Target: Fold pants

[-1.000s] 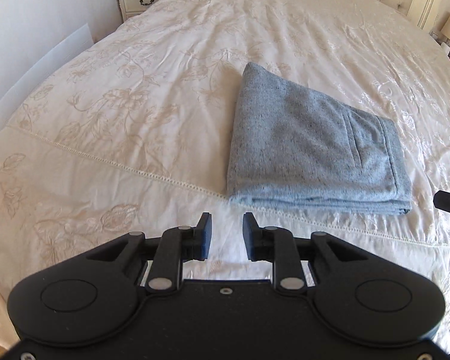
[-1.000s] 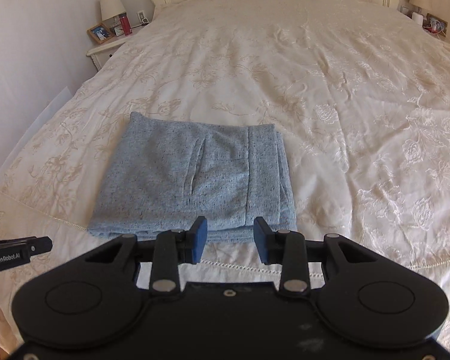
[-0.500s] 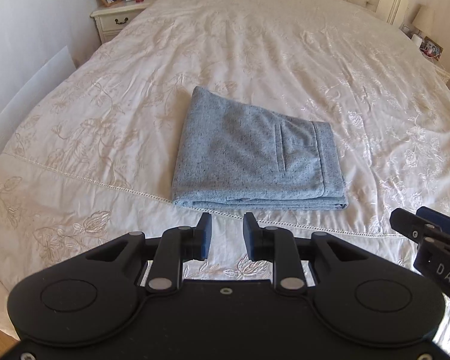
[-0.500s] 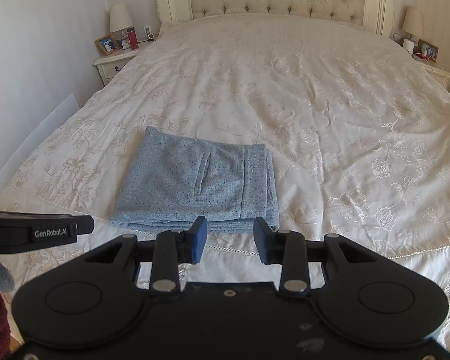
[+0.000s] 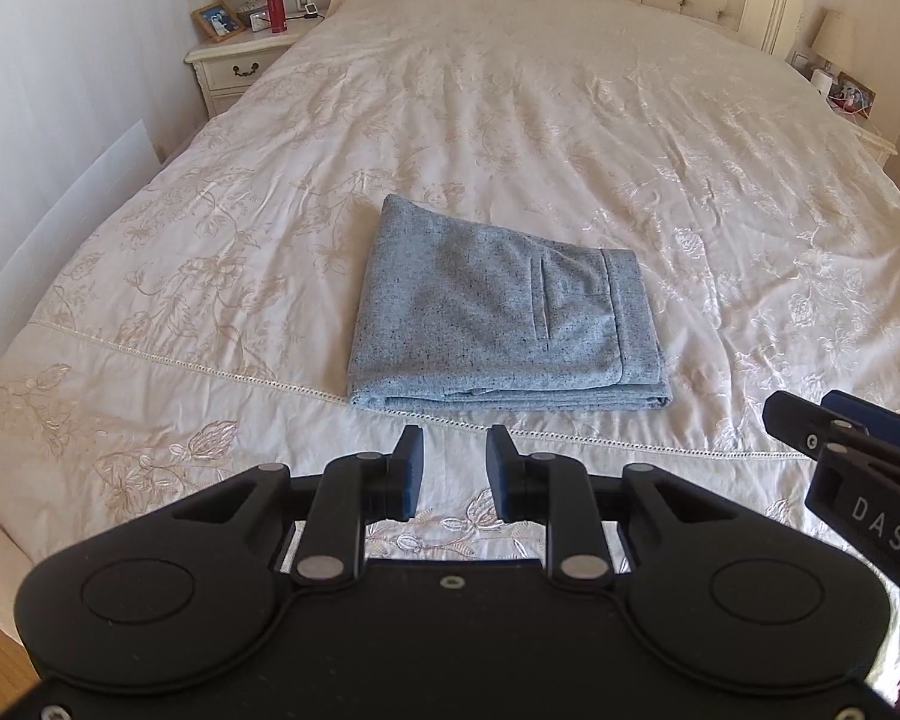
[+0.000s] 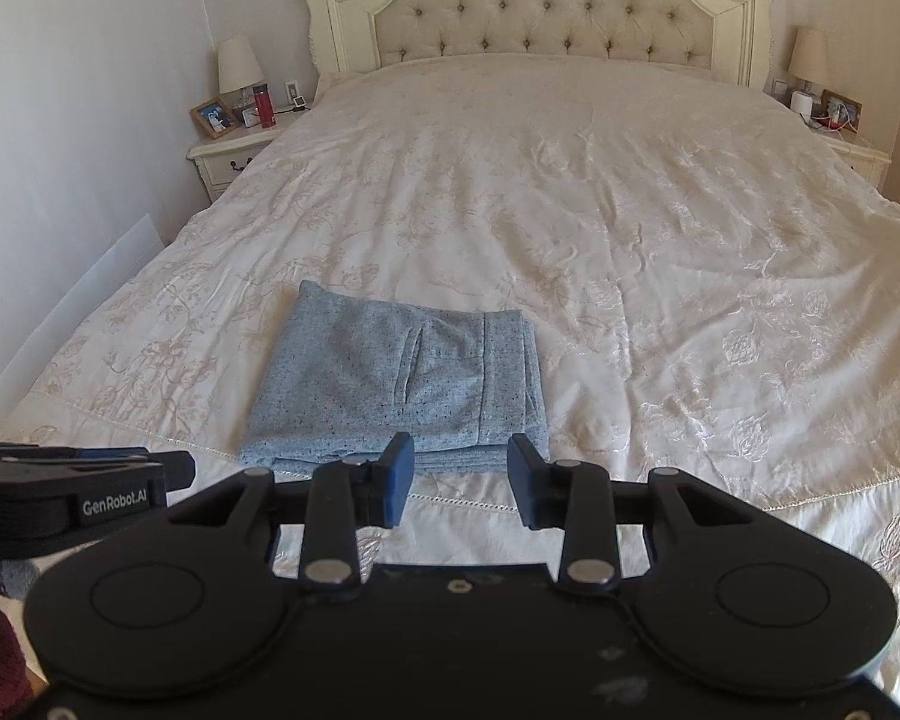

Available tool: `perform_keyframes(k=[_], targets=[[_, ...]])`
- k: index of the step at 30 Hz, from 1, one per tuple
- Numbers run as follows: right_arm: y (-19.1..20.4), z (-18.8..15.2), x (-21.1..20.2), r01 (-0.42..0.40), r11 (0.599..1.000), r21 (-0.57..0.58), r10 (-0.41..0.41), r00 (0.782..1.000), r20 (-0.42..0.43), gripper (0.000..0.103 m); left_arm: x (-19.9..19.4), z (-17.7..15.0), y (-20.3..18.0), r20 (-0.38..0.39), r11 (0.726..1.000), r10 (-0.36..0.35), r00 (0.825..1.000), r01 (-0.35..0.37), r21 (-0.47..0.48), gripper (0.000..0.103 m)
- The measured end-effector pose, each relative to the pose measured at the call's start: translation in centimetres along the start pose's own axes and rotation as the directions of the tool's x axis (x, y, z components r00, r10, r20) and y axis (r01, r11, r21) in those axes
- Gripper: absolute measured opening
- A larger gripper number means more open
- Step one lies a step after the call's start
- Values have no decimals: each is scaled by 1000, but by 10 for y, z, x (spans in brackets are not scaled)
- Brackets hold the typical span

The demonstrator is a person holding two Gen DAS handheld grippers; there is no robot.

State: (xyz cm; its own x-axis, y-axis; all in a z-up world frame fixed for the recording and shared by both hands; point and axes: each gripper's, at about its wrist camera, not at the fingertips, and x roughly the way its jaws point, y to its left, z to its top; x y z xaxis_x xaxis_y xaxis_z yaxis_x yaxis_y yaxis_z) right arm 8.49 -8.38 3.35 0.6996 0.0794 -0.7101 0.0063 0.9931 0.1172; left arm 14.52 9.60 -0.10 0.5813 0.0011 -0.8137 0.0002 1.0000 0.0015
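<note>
Now both hand-held grippers sit farther from pants [image 5: 504, 312].

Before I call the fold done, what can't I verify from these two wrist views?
- Pants: underside and inner layers hidden by the top layer in both views.
- Left gripper and right gripper: near bed edge hidden behind their bodies.
- Framed photo: too small.

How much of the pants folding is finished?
It looks nearly all done. The speckled blue-grey woven pants lie folded into a neat stacked rectangle near the foot edge of the cream embroidered bedspread. Nothing is in hand: the left gripper and the right gripper are both open, empty and apart from the cloth. At most a last tidy seems left.
</note>
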Motion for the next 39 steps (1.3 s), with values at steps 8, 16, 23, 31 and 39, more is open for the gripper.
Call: perform_keyframes(k=[8,16,23,31,39], targets=[[1,-2,-7,-7,1000,-6,8,1000,16,37,-5,-2,-1,16,1000,12,1000,-12,-9,33],[-3,-3,-8,-13,1000,1,13,1000,15,37,-5,-5,-5,14,1000,15,1000,-15,-1,33],[-5,-3,-8,-16,1000,11,16,1000,13,37,-5,-7,-5,9,1000,29,1000,-29,-13,34],[-6,-4,-8,-18,1000,16,18,1000,11,37,-4,-10,-9,14,999,51,999,-51,-7,34],[-5,-5,-8,-24,1000,11,24,1000,8,38,-3,-11,-12,9,999,48,999,-48,-3,34]])
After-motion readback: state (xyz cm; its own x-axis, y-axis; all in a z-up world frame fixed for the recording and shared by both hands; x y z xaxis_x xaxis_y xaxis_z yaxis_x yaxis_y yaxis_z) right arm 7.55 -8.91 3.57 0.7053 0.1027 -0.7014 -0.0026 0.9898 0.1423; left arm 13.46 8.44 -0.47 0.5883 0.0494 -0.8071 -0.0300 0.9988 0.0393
